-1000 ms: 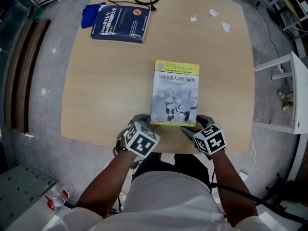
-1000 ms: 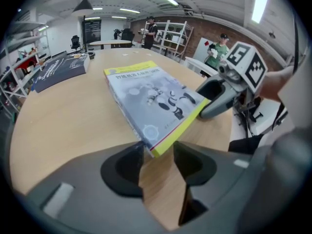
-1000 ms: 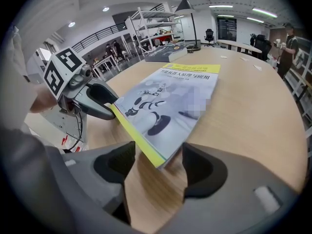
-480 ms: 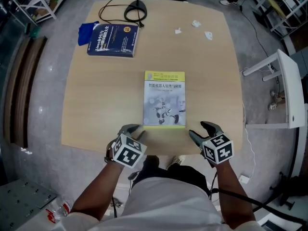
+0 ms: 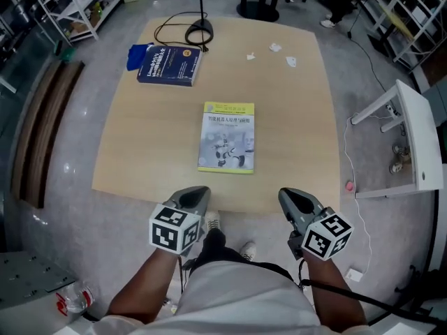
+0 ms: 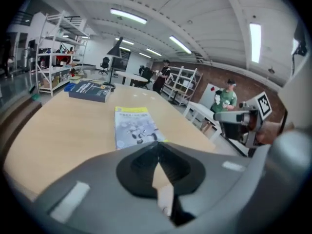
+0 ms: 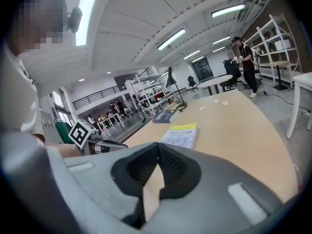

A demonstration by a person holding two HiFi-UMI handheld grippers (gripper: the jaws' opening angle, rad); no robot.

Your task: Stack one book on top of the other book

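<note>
A book with a yellow top band and a robot picture (image 5: 228, 136) lies flat at the middle of the wooden table (image 5: 140, 131). A dark blue book (image 5: 169, 64) lies at the far left. My left gripper (image 5: 193, 197) and right gripper (image 5: 296, 202) hang in the air over the table's near edge, apart from both books. Both are shut with nothing between the jaws. In the left gripper view the jaws (image 6: 157, 149) meet in front of the yellow book (image 6: 133, 126). The right gripper view shows its jaws (image 7: 158, 147) shut, with that book (image 7: 181, 134) ahead.
A lamp base with a black cable (image 5: 199, 28) stands behind the blue book, and a blue cloth (image 5: 137, 51) lies at its left. Paper scraps (image 5: 274, 48) lie at the far right. A white stand (image 5: 413, 139) is right of the table. Shelves line the room.
Both grippers drew back from the yellow book's near edge, rose above the table's front edge and went from open to shut. The book stayed flat on the table.
</note>
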